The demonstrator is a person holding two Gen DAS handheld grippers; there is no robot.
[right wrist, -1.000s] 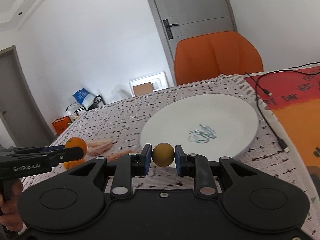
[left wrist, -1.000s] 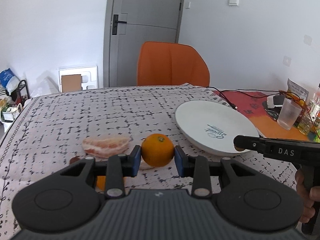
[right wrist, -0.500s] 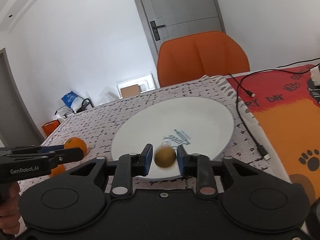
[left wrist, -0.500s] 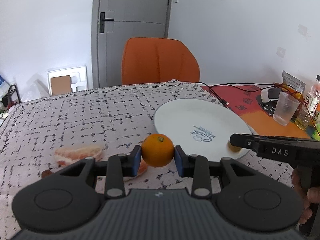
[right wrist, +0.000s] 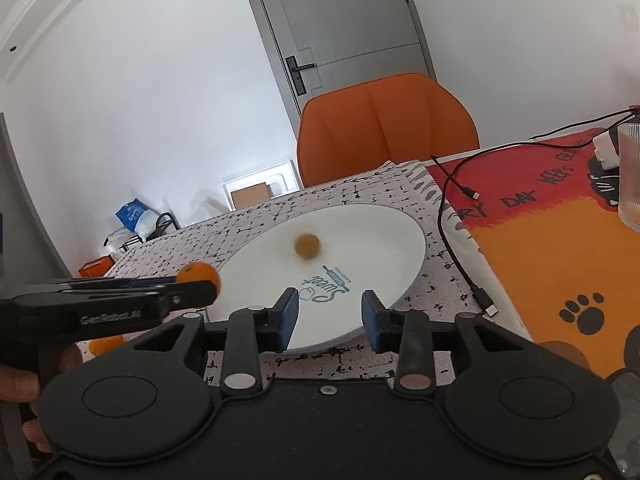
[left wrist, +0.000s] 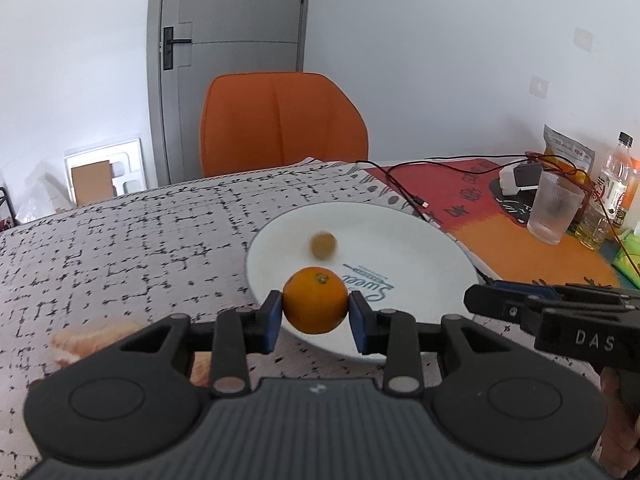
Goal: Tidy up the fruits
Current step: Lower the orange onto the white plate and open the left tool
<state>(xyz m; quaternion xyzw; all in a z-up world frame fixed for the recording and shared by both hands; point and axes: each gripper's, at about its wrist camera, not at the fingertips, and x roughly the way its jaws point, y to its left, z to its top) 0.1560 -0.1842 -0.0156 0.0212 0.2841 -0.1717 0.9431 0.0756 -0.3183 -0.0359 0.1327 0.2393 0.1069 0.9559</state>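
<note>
A: The left gripper [left wrist: 315, 317], its blue-padded jaws clenched on an orange [left wrist: 315, 300], holds the fruit over the near rim of the white plate [left wrist: 420, 252].

B: And the right gripper [right wrist: 330, 316]?

A: Its jaws stand apart with nothing between them, poised over the near edge of the same plate [right wrist: 384, 248]. From the left wrist view its black body, marked "DAS", juts in at the right [left wrist: 560, 312].

B: Where is the other fruit?

A: A small brownish-yellow fruit [left wrist: 322, 245] lies on the plate, beyond the printed logo and towards the far side; it appears blurred in both views [right wrist: 307, 245].

B: What lies around the plate?

A: The plate sits on a black-and-white patterned tablecloth [left wrist: 140, 240], close to the cloth's right edge. A pale pink peeled fruit segment [left wrist: 92, 340] rests on the cloth near the table's front left, partly hidden behind the left gripper's body. More orange pieces [right wrist: 105, 345] show below the left gripper in the right wrist view.

B: And farther out?

A: A red and orange mat [right wrist: 560, 220] covers the table's right side, crossed by a black cable [right wrist: 452, 216]. A clear plastic cup [left wrist: 554, 208] stands on it, with a bottle [left wrist: 616, 168] and a snack bag [left wrist: 568, 152] near the right edge. An orange chair [left wrist: 280, 124] stands at the table's far edge, before a grey door [left wrist: 232, 60].
</note>
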